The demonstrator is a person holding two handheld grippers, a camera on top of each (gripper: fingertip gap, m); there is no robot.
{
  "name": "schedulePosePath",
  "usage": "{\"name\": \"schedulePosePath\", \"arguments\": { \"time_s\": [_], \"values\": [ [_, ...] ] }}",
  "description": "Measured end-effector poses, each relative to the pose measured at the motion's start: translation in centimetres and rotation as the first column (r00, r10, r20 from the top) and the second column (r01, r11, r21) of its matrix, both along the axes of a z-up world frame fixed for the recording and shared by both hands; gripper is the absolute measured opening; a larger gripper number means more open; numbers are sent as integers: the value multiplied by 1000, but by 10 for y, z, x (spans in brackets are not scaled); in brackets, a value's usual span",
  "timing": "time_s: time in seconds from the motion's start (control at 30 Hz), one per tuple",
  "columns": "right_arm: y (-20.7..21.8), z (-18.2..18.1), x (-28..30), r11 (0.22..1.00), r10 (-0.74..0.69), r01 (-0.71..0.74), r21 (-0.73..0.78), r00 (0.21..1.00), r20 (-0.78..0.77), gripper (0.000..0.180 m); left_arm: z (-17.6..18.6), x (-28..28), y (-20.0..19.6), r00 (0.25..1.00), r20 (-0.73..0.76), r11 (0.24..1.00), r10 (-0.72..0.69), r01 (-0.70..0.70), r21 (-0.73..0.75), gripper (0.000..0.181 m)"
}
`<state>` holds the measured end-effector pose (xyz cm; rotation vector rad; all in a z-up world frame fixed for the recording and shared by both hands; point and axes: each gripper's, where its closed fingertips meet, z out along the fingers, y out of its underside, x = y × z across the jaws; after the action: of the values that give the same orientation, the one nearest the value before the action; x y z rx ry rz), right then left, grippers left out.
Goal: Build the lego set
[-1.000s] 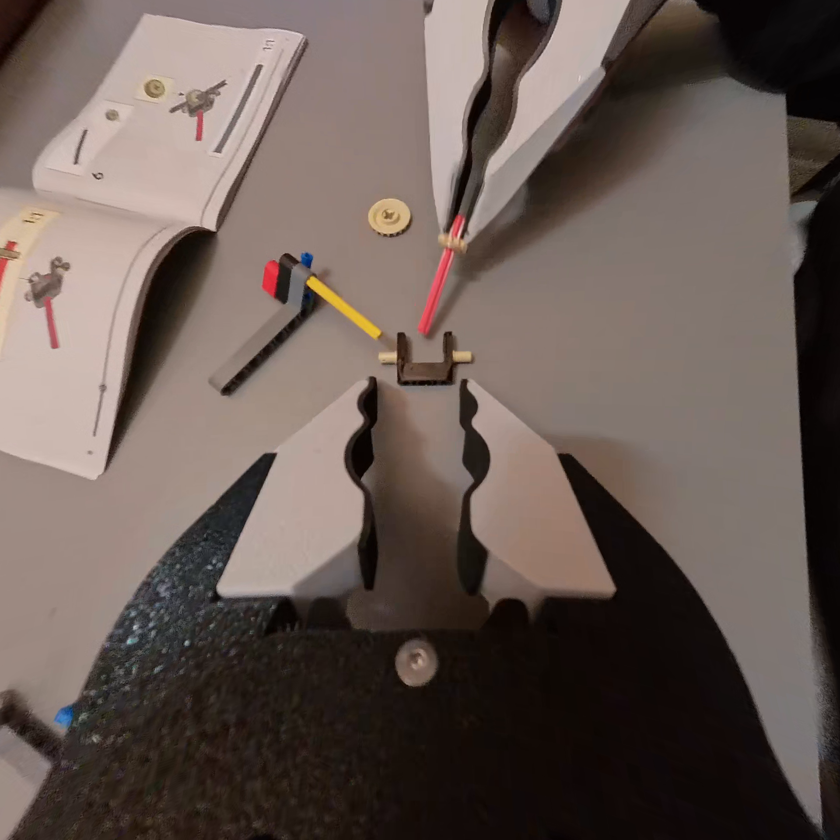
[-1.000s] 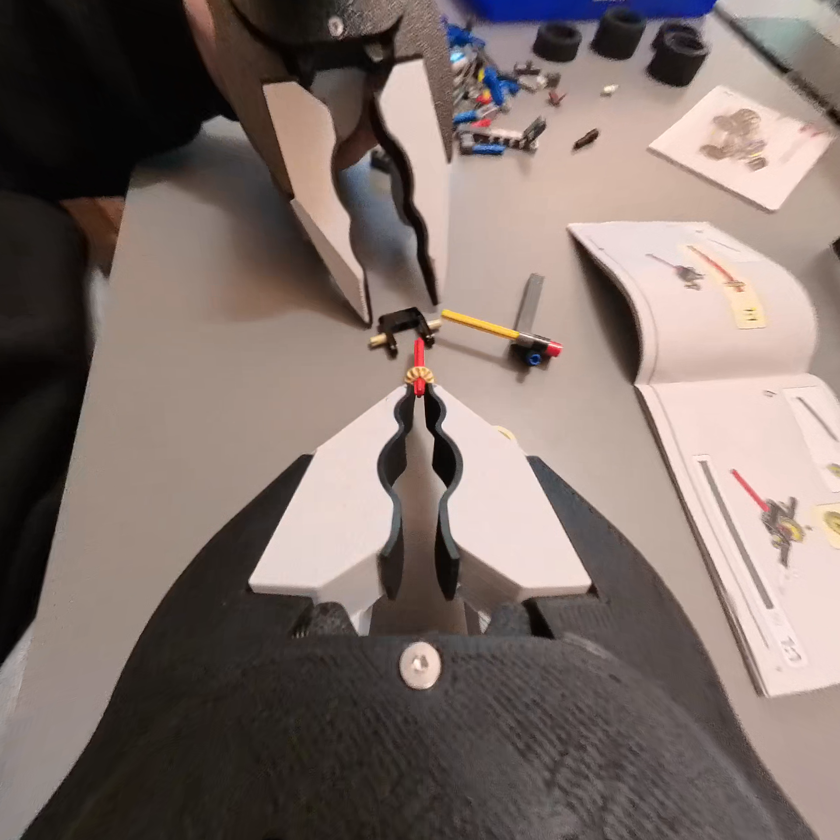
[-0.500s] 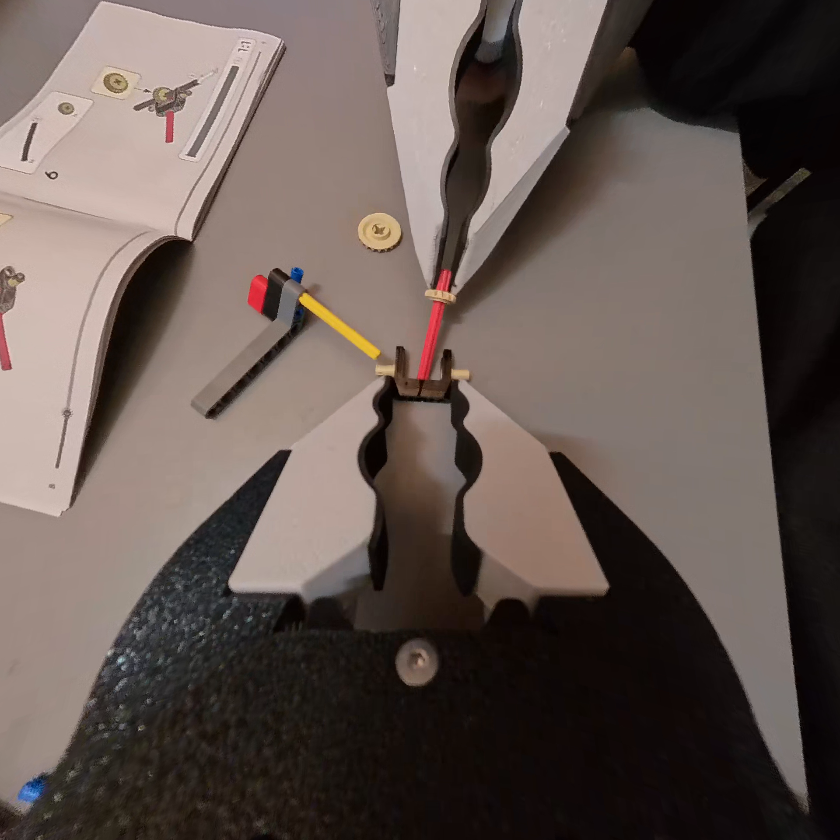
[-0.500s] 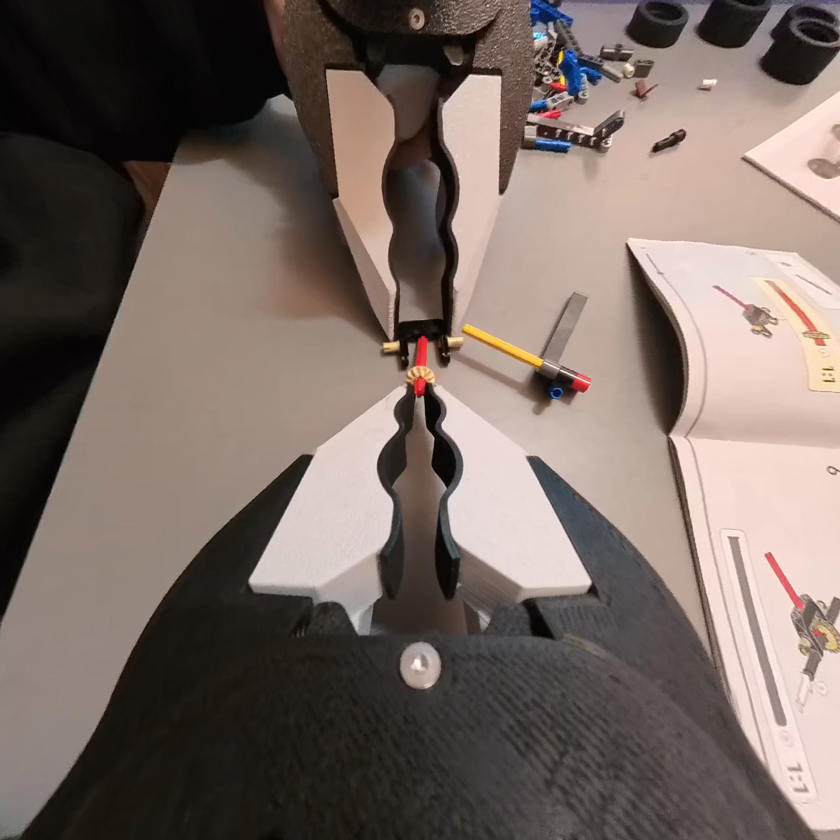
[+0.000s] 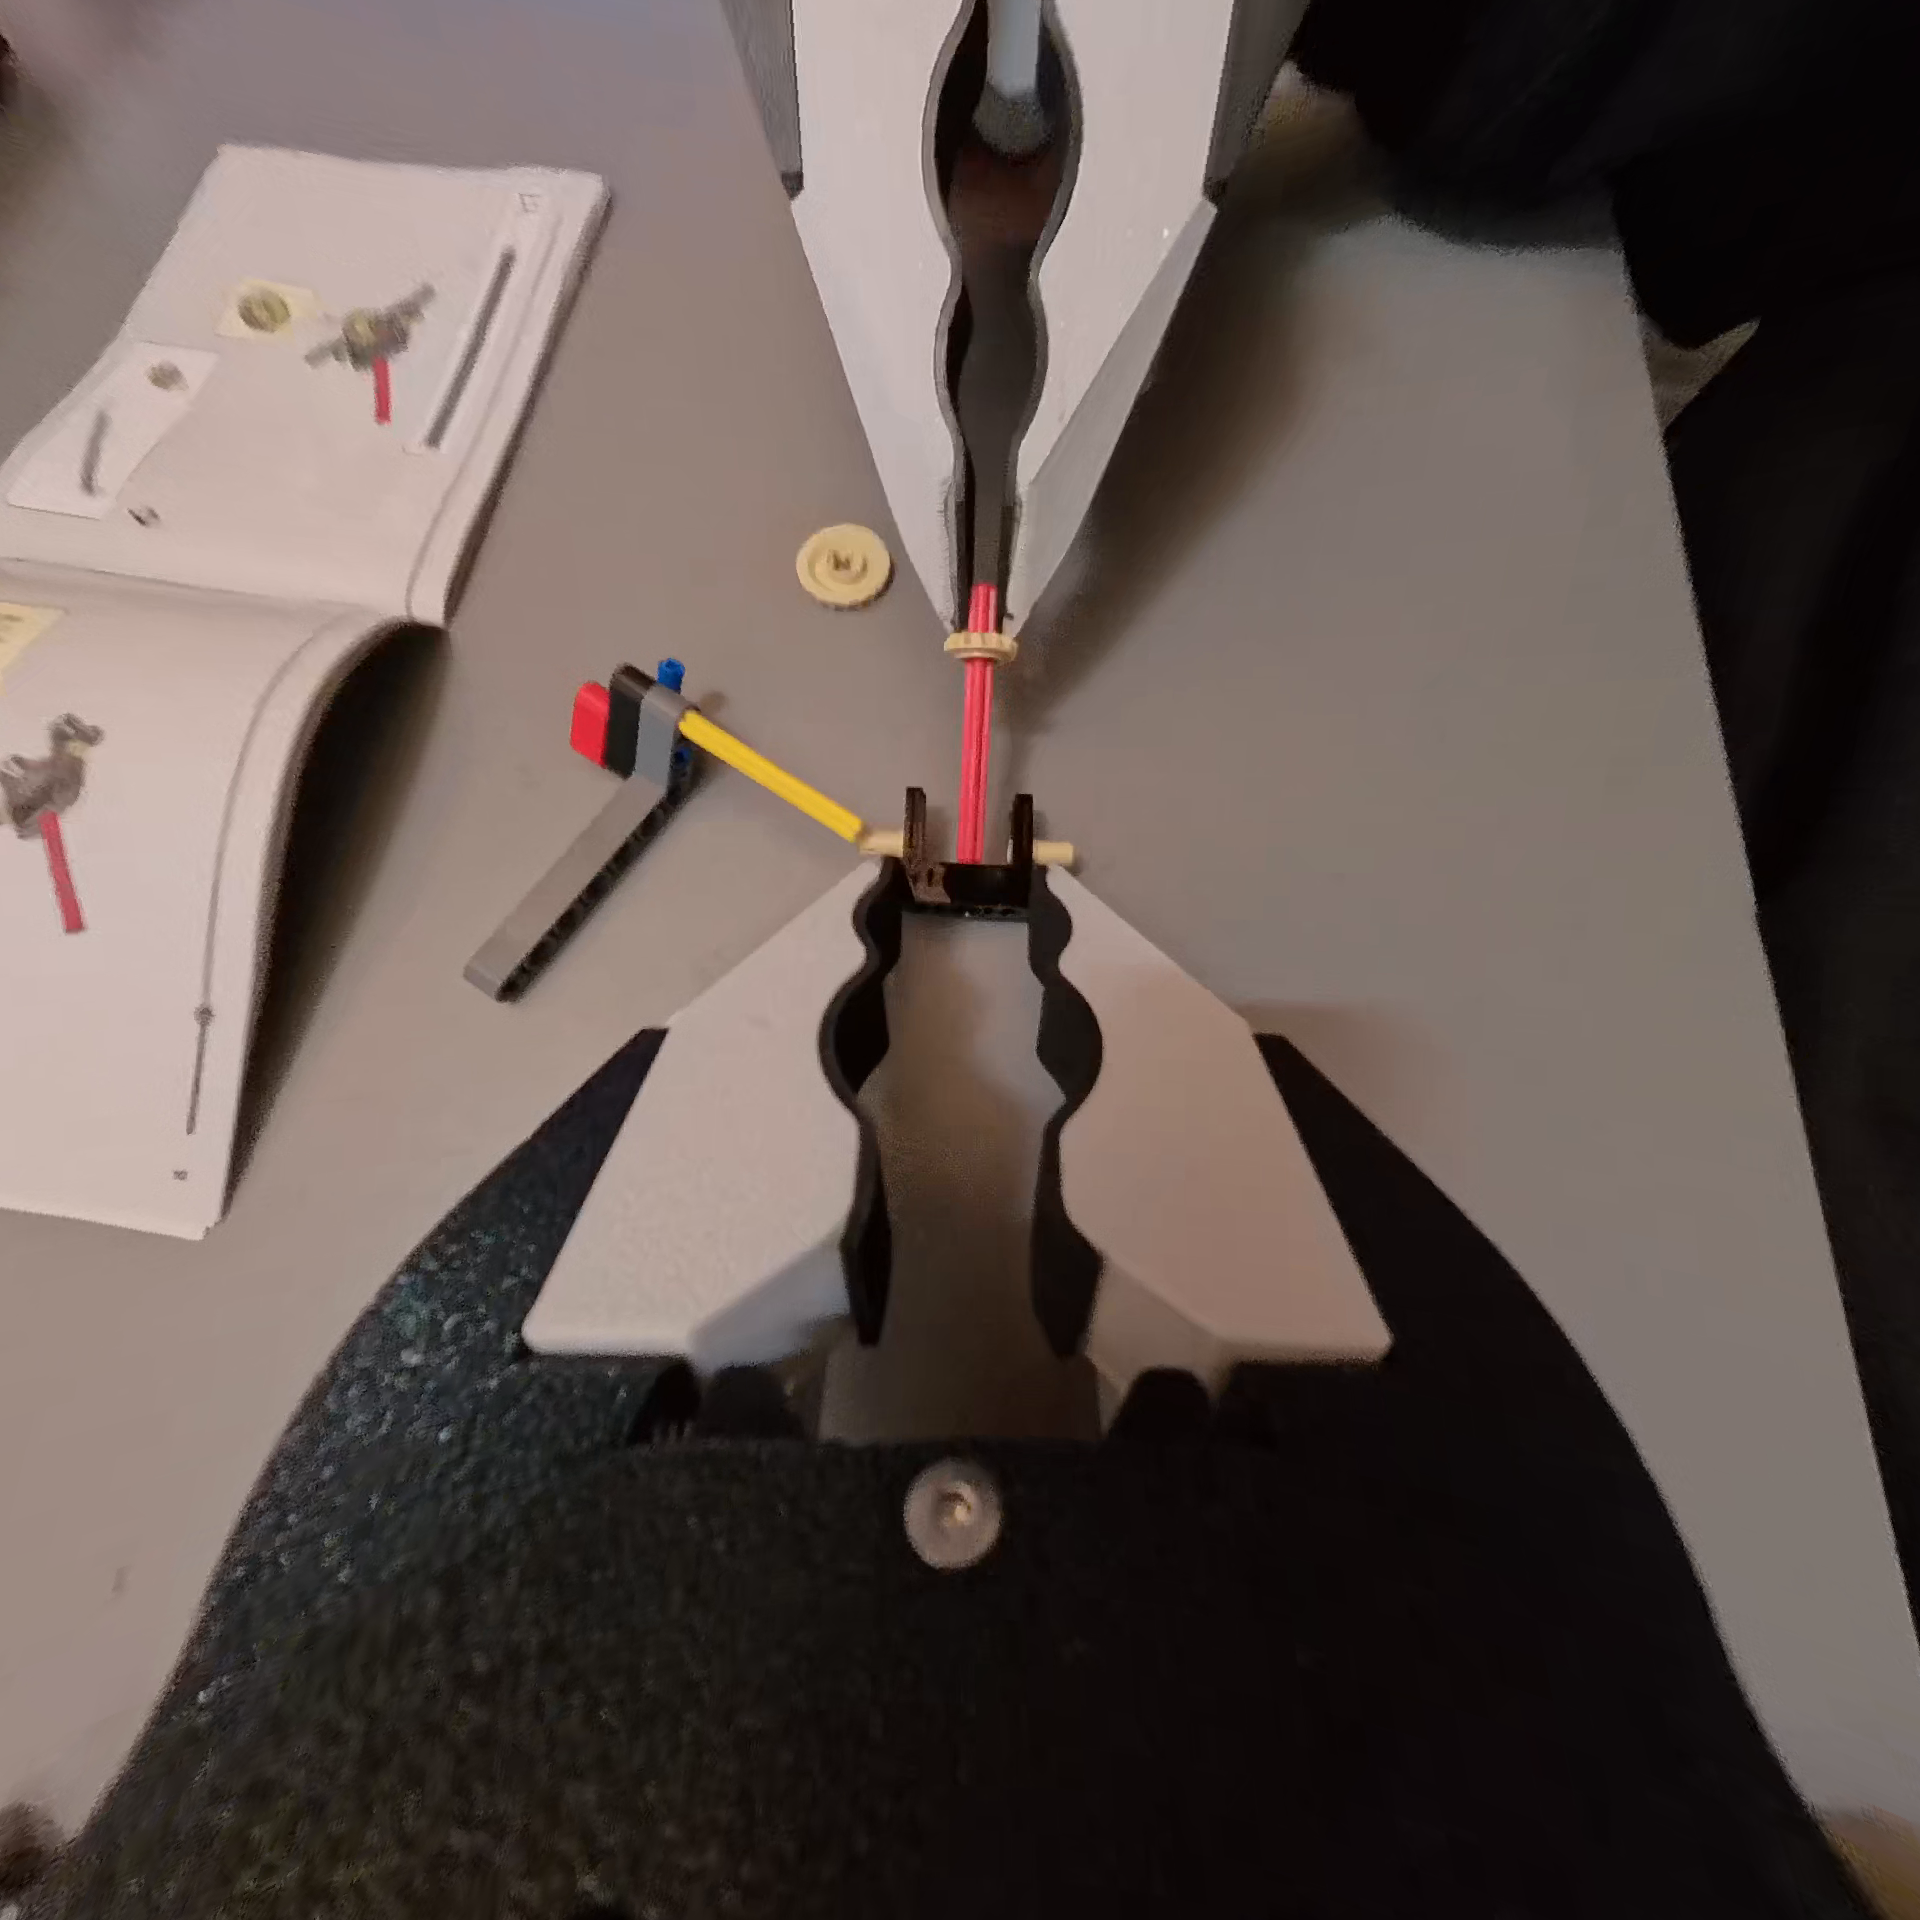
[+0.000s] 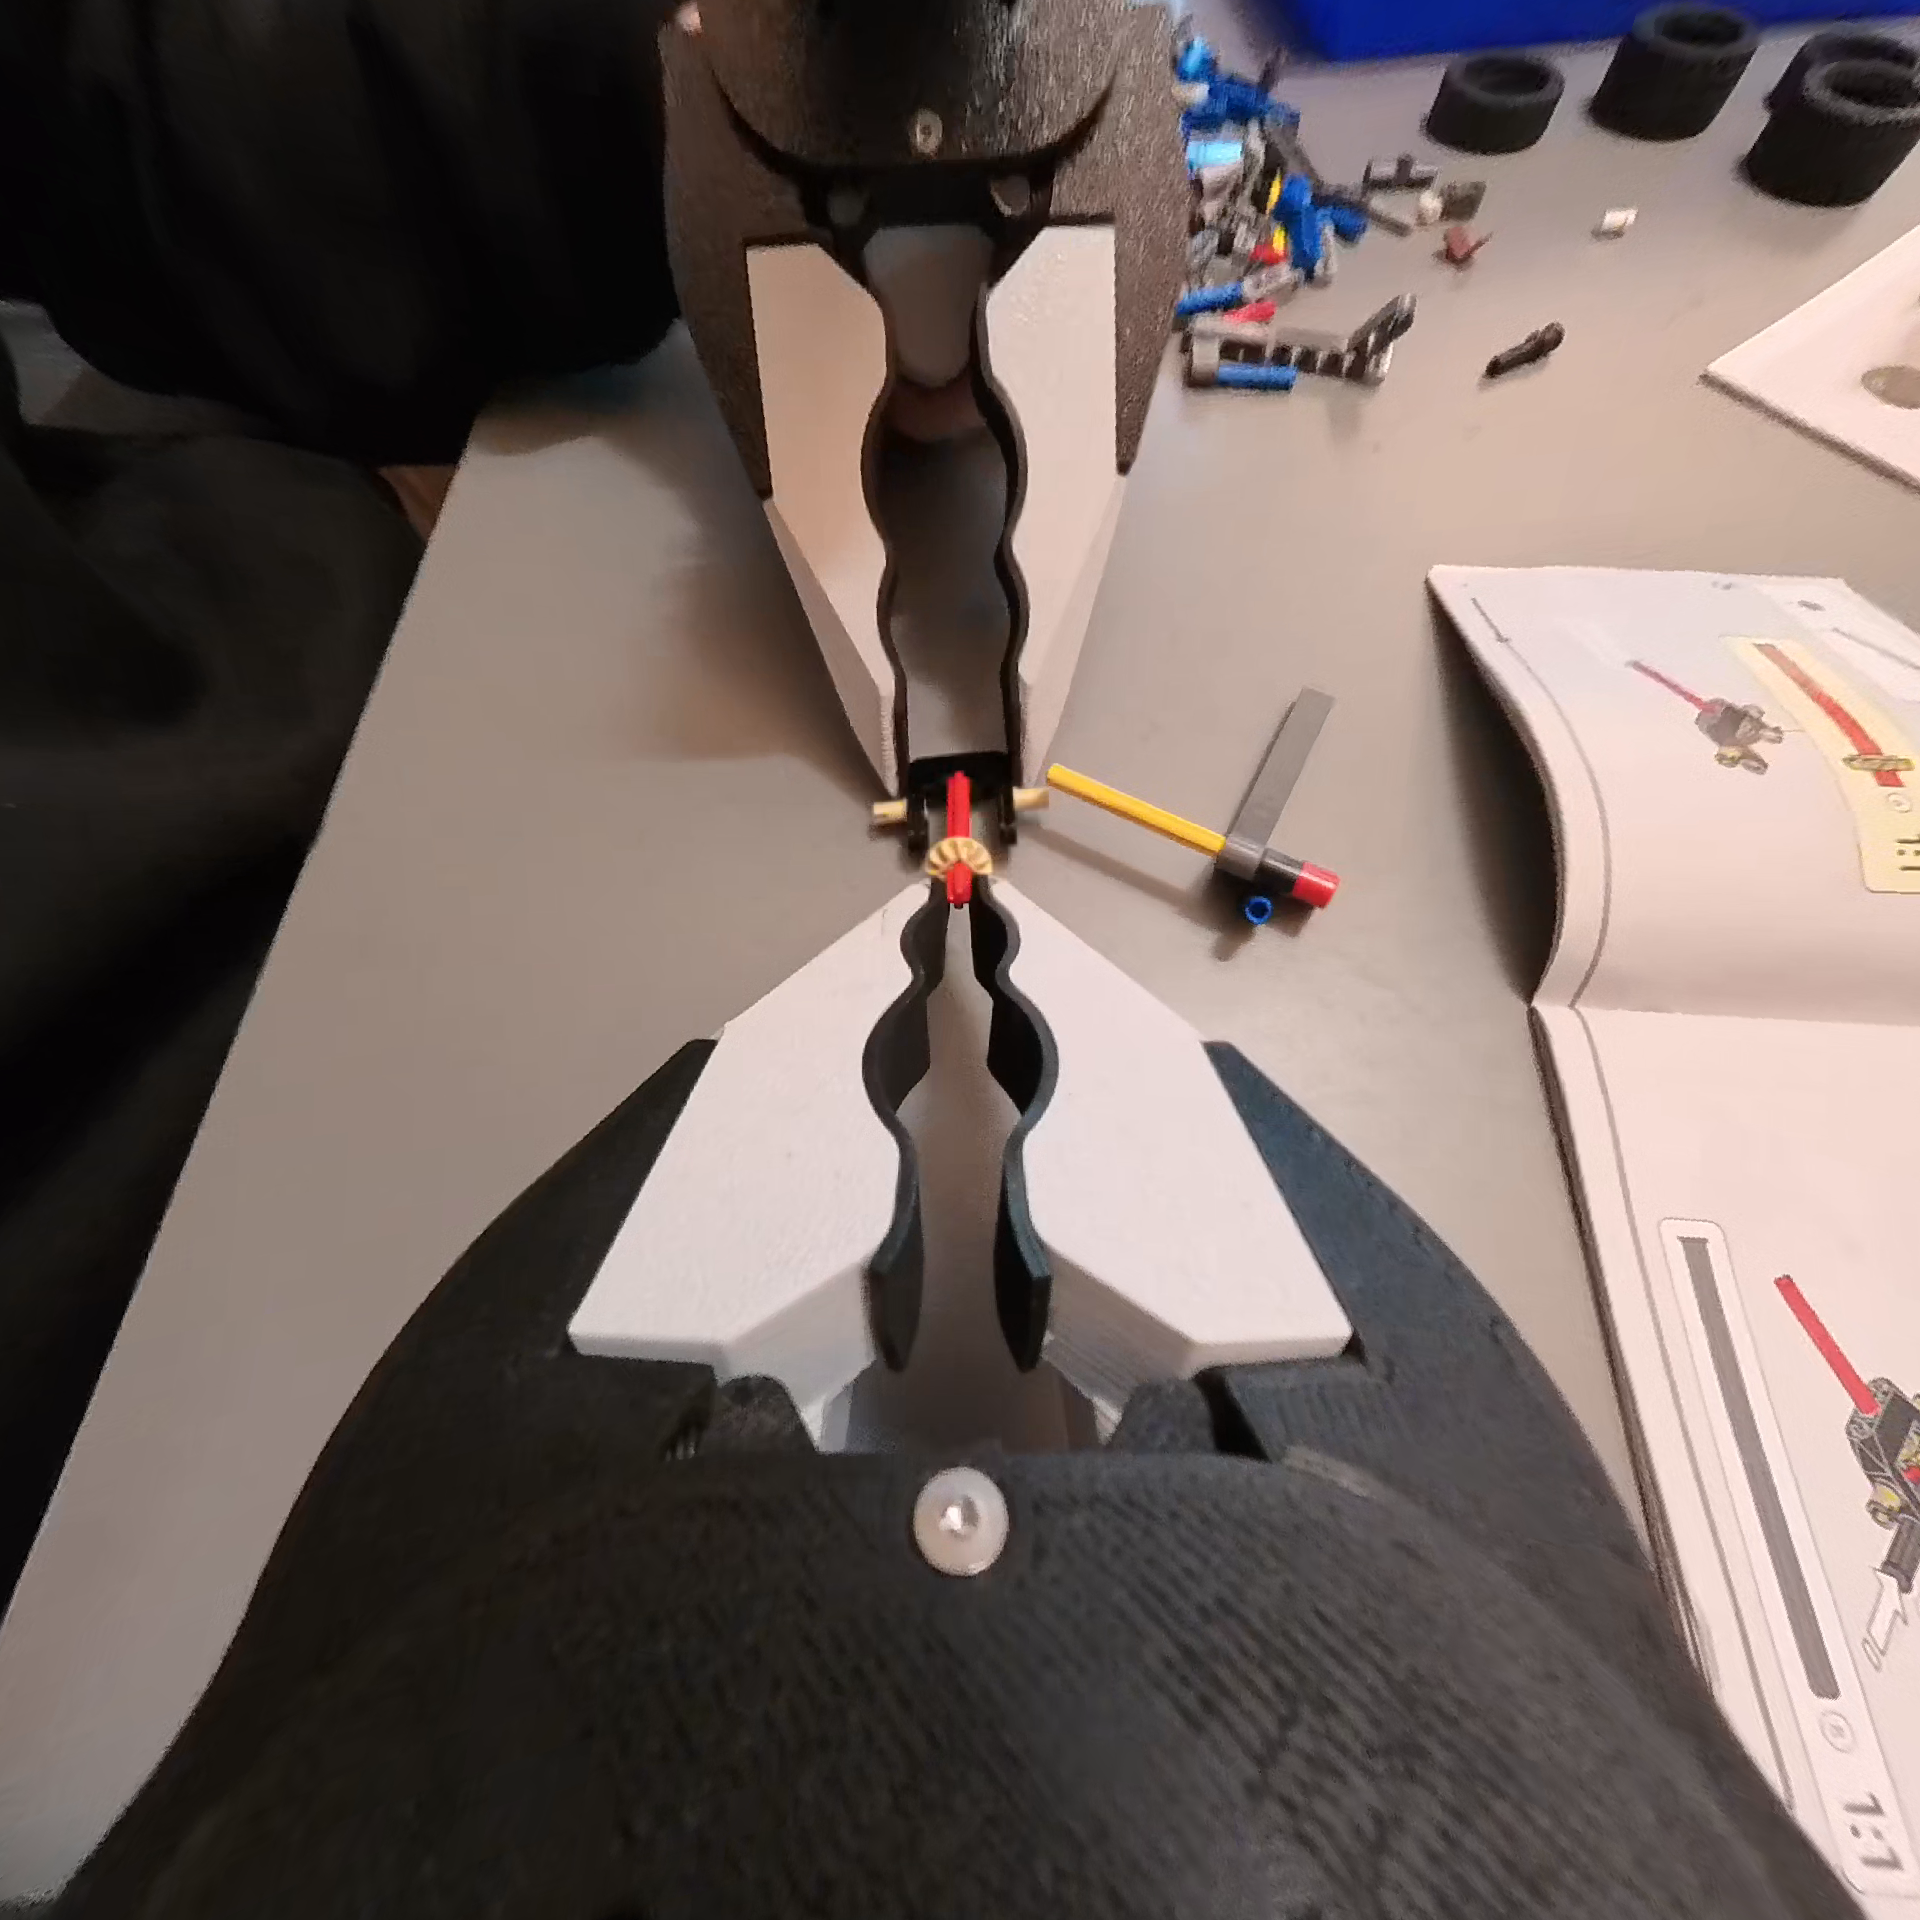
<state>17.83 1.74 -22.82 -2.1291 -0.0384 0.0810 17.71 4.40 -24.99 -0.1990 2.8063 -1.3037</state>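
My left gripper (image 5: 966,883) clamps the black U-bracket (image 5: 968,868); my right gripper (image 6: 961,899) pinches the red axle (image 6: 957,831), tip between the bracket's arms; most parts ahead remain loose.

This looks like a hobby or assembly desk indoors, though whether it stands in a home, an office or a lab cannot be told. A plain grey tabletop (image 6: 582,644) fills both views, with dark surroundings beyond its edge. An open instruction booklet (image 6: 1704,1039) with printed building diagrams lies on it, and a second loose sheet (image 6: 1839,374) lies farther back. A heap of small plastic building pieces (image 6: 1278,218) in blue, grey, yellow and red sits near a blue bin (image 6: 1558,21), beside several black rubber tyres (image 6: 1496,99). A tan gear (image 5: 844,566) and a grey beam (image 5: 582,883) lie loose as well.
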Motion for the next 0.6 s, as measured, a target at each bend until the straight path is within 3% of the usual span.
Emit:
{"name": "schedulePosePath", "arguments": {
  "time_s": [0.03,0.17,0.6],
  "values": [
    [0,7,0,999,3,-2,41,1000,-7,3,7,0,-1,1000,8,999,-2,2,-42,22],
    [1,15,0,995,-1,2,97,1000,-10,3,26,2,-3,1000,19,985,-13,17,-172,22],
    [1,14,-1,996,-3,1,91,1000,15,3,34,0,2,996,86,976,-40,57,-209,22]
  ]
}}
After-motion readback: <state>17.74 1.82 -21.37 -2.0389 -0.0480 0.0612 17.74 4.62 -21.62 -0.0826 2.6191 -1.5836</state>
